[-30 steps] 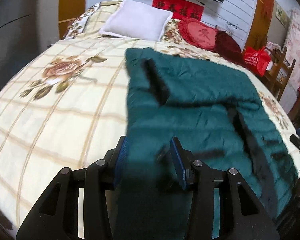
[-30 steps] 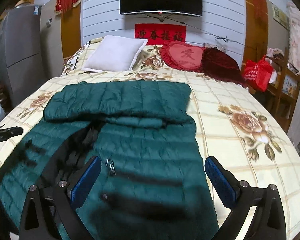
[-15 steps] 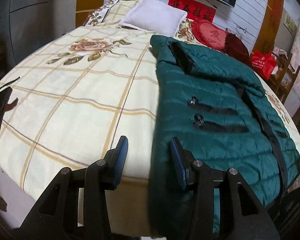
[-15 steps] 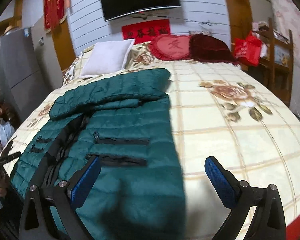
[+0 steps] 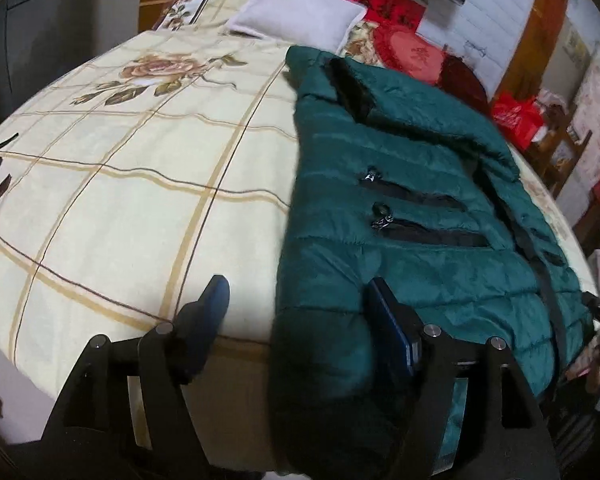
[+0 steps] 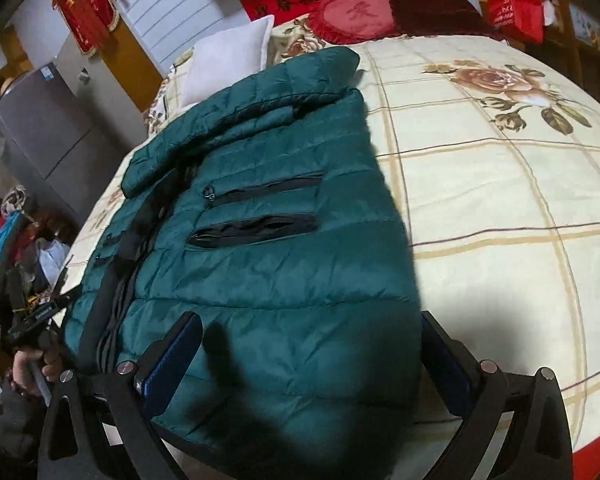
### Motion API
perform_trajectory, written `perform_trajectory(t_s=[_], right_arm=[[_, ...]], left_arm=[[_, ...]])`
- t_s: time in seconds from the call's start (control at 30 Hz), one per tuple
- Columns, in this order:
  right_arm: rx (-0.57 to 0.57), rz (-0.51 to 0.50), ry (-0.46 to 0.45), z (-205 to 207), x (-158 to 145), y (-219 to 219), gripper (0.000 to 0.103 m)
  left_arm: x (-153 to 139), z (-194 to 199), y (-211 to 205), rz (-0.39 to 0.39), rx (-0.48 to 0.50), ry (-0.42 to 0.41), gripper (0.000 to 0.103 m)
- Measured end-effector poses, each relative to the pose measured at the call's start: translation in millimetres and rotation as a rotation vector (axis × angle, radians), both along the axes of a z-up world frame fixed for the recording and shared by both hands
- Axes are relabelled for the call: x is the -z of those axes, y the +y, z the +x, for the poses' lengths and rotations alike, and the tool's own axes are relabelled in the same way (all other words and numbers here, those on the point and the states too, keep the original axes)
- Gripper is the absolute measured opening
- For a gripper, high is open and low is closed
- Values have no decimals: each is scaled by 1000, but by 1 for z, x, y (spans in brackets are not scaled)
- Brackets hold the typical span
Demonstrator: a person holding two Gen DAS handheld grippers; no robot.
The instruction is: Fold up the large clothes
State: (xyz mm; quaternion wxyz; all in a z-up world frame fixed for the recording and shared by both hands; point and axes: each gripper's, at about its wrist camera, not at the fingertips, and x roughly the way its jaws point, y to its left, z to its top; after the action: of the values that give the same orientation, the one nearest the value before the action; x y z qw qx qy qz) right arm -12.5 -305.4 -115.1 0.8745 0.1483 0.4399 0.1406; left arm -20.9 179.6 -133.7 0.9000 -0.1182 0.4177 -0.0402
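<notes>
The green jacket [image 5: 412, 216] lies on the bed [image 5: 140, 184], stretching ahead of both claws, its hem hanging over the near edge. The left claw [image 5: 300, 320] is opening; the jacket's hem corner sits between its jaws, against the right pad, clear of the left one. The right claw [image 6: 312, 360] stands wide, hem between its jaws, neither pad pressing. Beyond the jacket lies a pillow [image 6: 224, 64].
</notes>
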Motion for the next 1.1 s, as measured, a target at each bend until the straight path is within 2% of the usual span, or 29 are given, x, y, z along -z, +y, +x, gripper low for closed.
perform_trajectory(t_s=[0.1, 0.2, 0.3, 0.37, 0.4, 0.43, 0.53, 0.67, 0.73, 0.83, 0.9, 0.97, 1.1], right_arm=[[38, 29, -34, -7, 2, -2, 103], [59, 52, -57, -14, 2, -5, 103], [82, 0, -35, -16, -1, -2, 103], [79, 34, -32, -19, -1, -4, 103], [60, 87, -34, -21, -1, -6, 103], [31, 155, -30, -22, 0, -8, 103], [-17, 202, -22, -21, 1, -4, 103], [-15, 190, -42, -16, 3, 2, 103], [-15, 195, -43, -16, 3, 4, 103], [-79, 281, -23, -21, 4, 5, 103], [-91, 280, -29, -23, 4, 7, 103], [-82, 277, -38, -21, 4, 7, 103], [-49, 266, -59, -9, 5, 11, 103]], left_arm=[[0, -8, 3, -18, 30, -3, 74], [1, -17, -3, -37, 88, -17, 85], [0, -24, -19, -43, 213, -6, 89], [-2, -27, -27, -93, 282, 0, 89], [-2, -26, -29, -119, 301, 6, 89], [-2, -25, -29, -137, 310, 13, 89], [-2, -18, -24, -207, 309, 21, 89], [-3, -6, -25, -163, 272, 13, 89], [-2, -8, -28, -163, 295, 27, 89], [-3, -19, -29, -247, 364, 70, 90], [-2, -23, -26, -292, 378, 81, 90], [-3, -20, -23, -303, 376, 82, 90], [-3, 2, -17, -341, 317, 67, 90]])
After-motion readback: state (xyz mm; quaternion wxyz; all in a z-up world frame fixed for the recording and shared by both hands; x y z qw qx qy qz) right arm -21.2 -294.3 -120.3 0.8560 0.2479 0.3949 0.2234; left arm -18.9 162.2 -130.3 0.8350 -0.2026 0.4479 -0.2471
